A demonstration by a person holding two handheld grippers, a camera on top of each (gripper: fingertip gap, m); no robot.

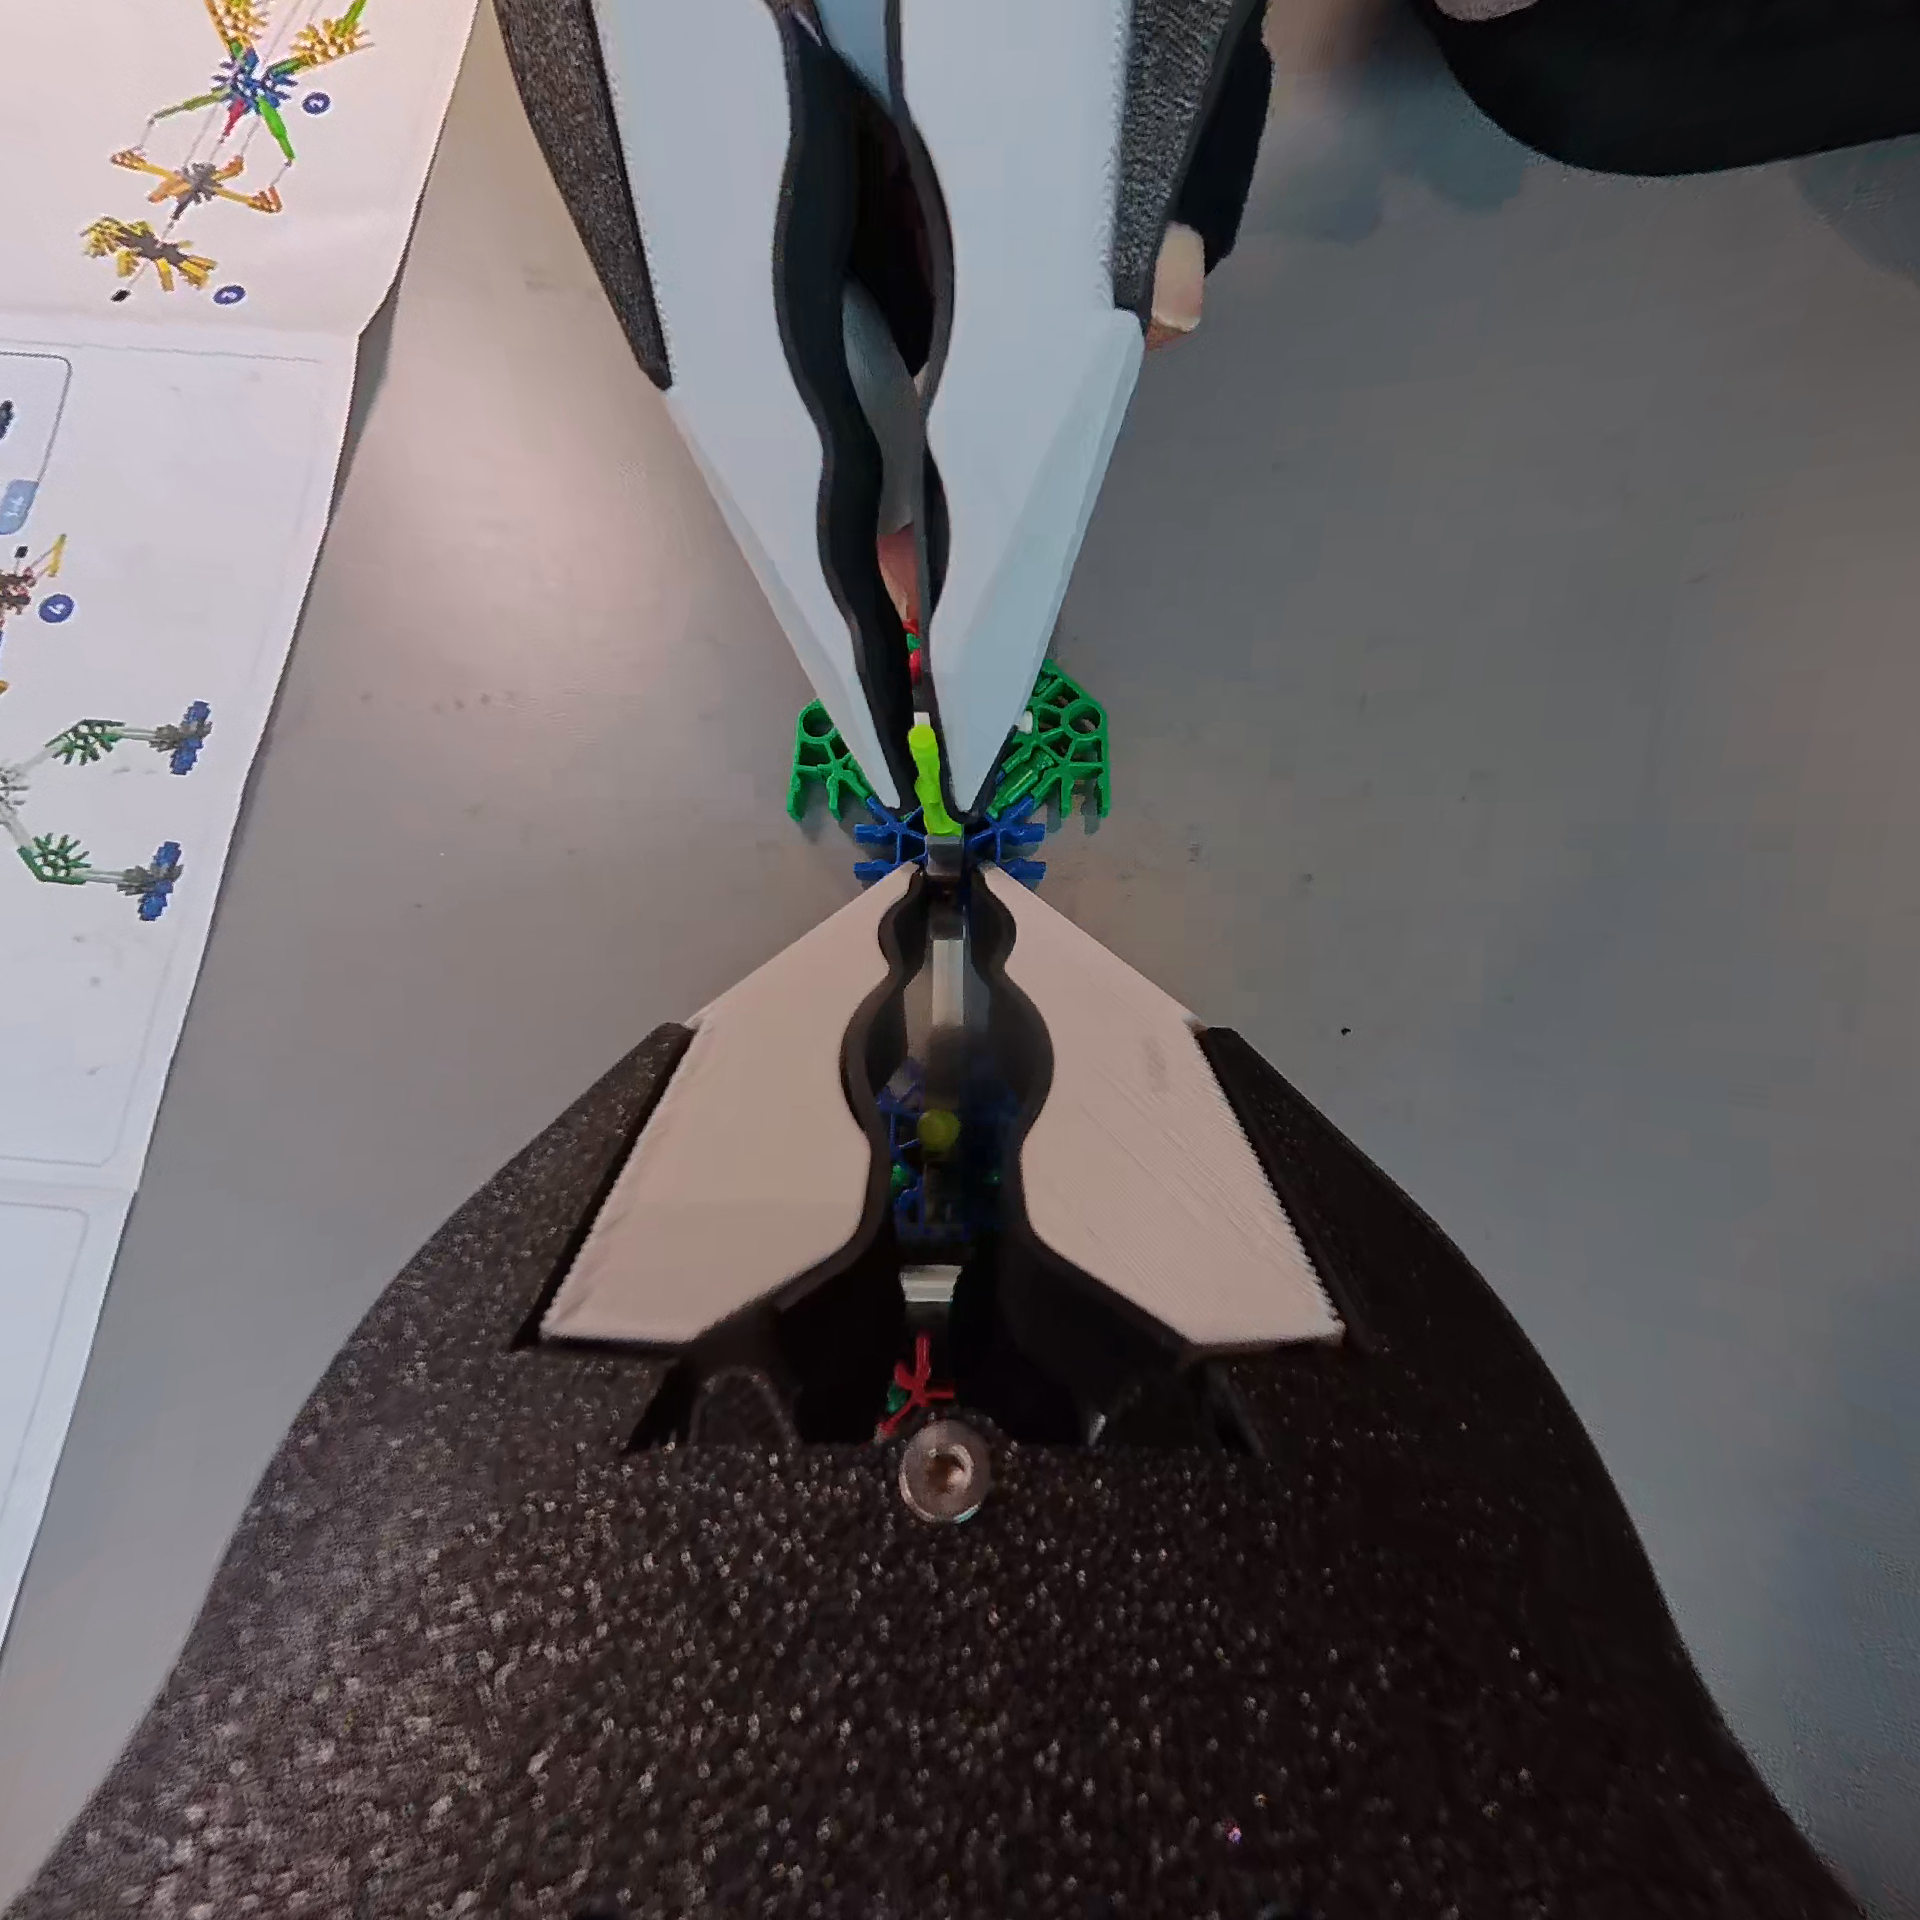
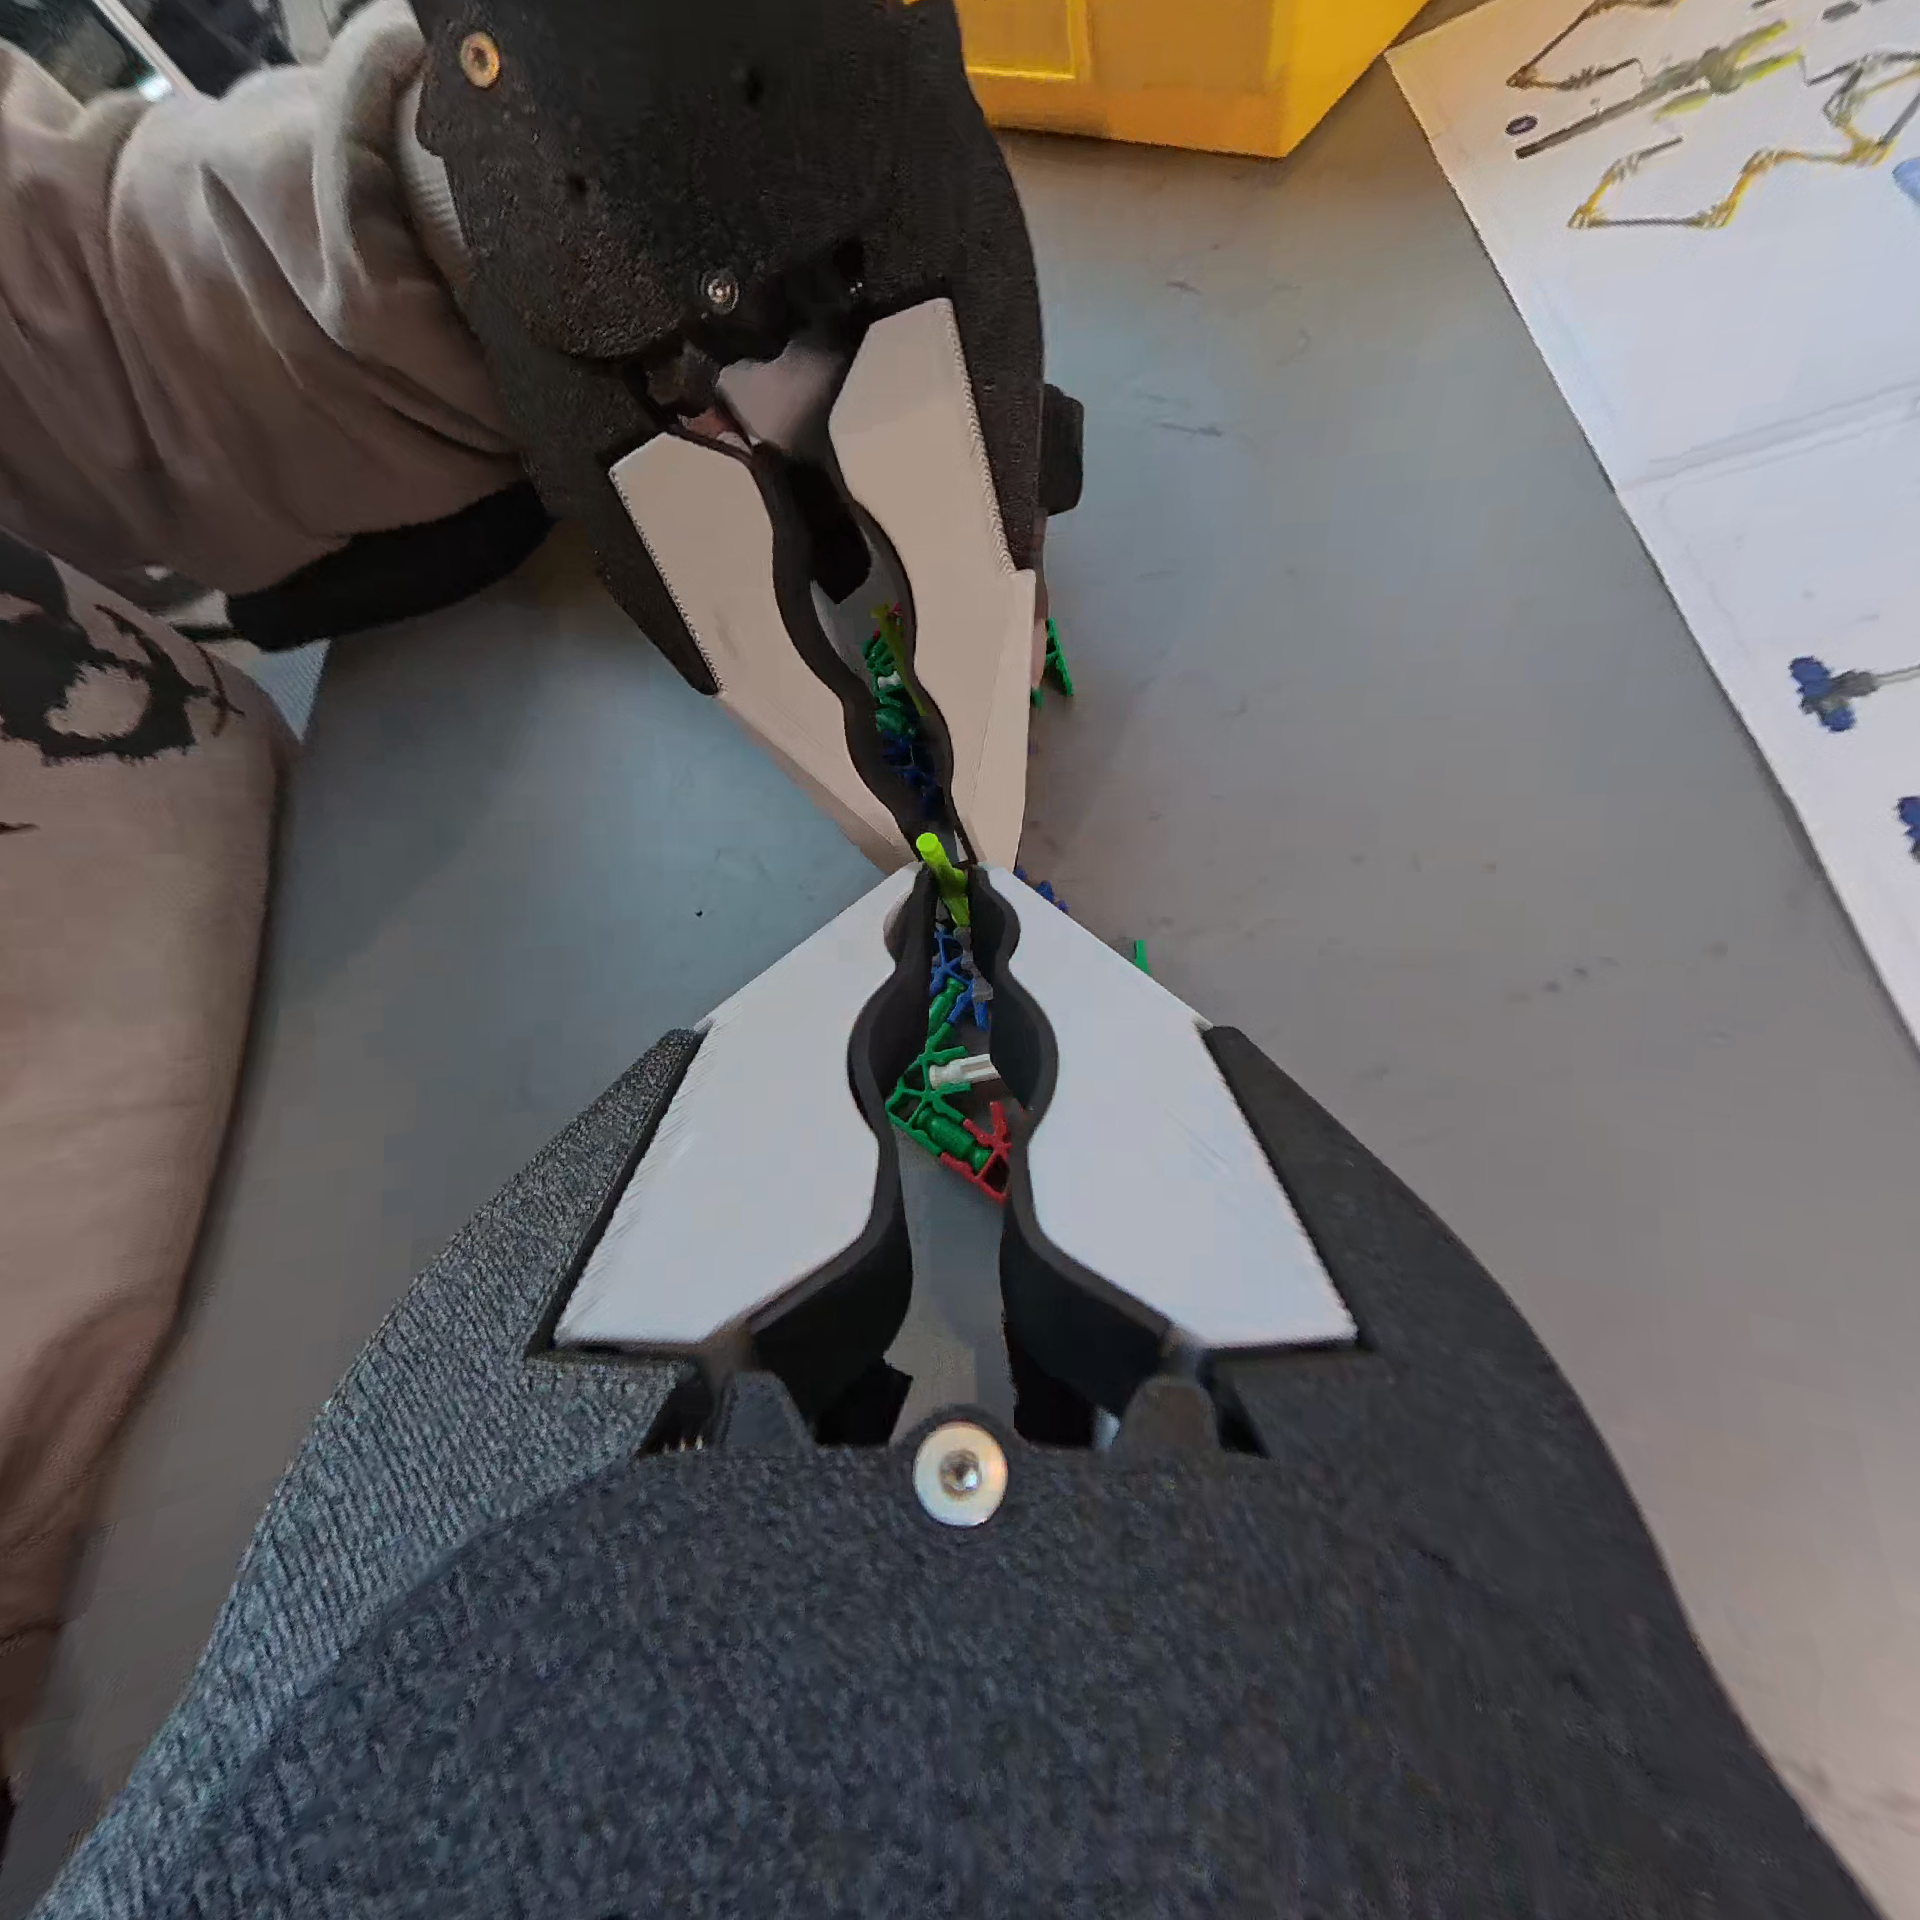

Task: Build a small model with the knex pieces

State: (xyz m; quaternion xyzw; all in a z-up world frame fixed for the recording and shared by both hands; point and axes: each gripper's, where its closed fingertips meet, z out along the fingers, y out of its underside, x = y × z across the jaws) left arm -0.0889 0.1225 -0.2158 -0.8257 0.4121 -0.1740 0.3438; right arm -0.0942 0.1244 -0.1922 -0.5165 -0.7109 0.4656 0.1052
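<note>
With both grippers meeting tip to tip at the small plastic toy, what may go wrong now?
1. The lime green plastic rod is pinched only at the tips of the right gripper; it may slip or twist.
2. The left gripper grips a thin grey rod by the blue snowflake connector; a skewed push may pop the joints apart.

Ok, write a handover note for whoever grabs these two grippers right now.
Left gripper: shut on a grey rod at the model's blue hub.
Right gripper: shut on the lime rod, tip to tip with the left.
Model: green and blue pieces, on or just above the table, under both tips.
Lime rod reaches the hub; whether it is seated cannot be told.
Instruction sheet lies alongside; yellow bin stands farther off.
</note>
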